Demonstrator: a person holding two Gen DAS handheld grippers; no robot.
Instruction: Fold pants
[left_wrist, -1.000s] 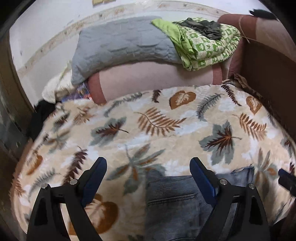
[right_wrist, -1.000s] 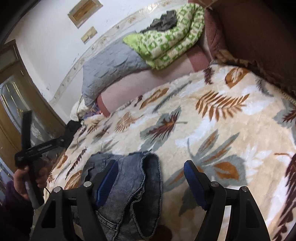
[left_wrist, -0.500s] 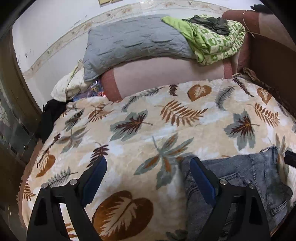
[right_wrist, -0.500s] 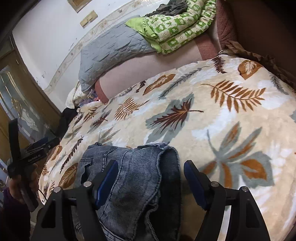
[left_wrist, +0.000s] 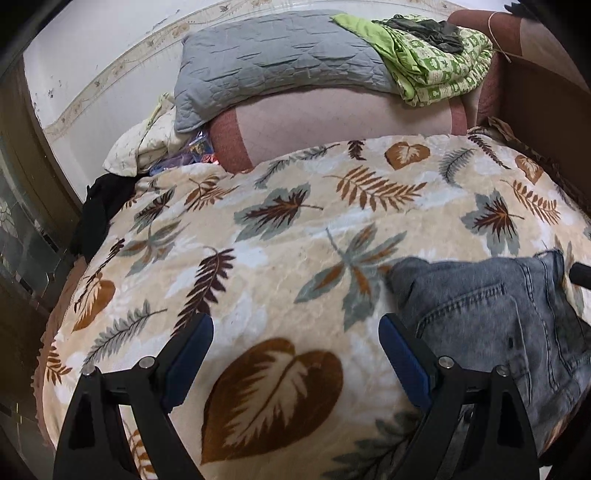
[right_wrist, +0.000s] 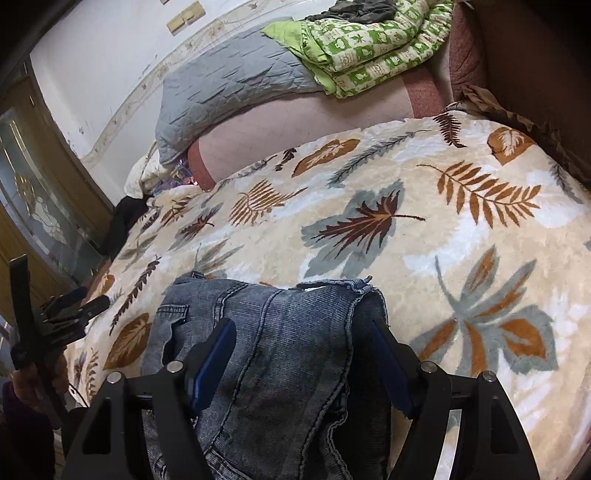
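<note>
- The left gripper (left_wrist: 295, 343) hangs over a leaf-patterned blanket (left_wrist: 280, 236), its blue-padded jaws spread wide with only fleece between them.
- A bundle of grey-blue denim pants (left_wrist: 491, 314) lies on the blanket just to the right of that gripper's right finger, a stitched back pocket facing up; pad and denim look close, but contact cannot be told from this angle.
- Seen from the right wrist, the right gripper (right_wrist: 303, 354) straddles the same pants (right_wrist: 288, 343): both blue pads sit at the sides of the folded denim, jaws fairly wide, and the cloth fills the gap between them.
- Whether those pads press on the fabric or merely flank it cannot be told; the right pad is partly hidden behind a raised fold.
- A frayed hem edge of the pants points away from the right gripper, toward the middle of the bed.
- Far to the left of the right gripper, near the bed's edge, the left tool's black frame shows in a person's hand (right_wrist: 40, 376).
- Well beyond both grippers, at the head of the bed, a grey quilted pillow (left_wrist: 273, 62) rests on a pink bolster (left_wrist: 343, 114), with a green patterned quilt (left_wrist: 436, 66) folded beside it.
</note>
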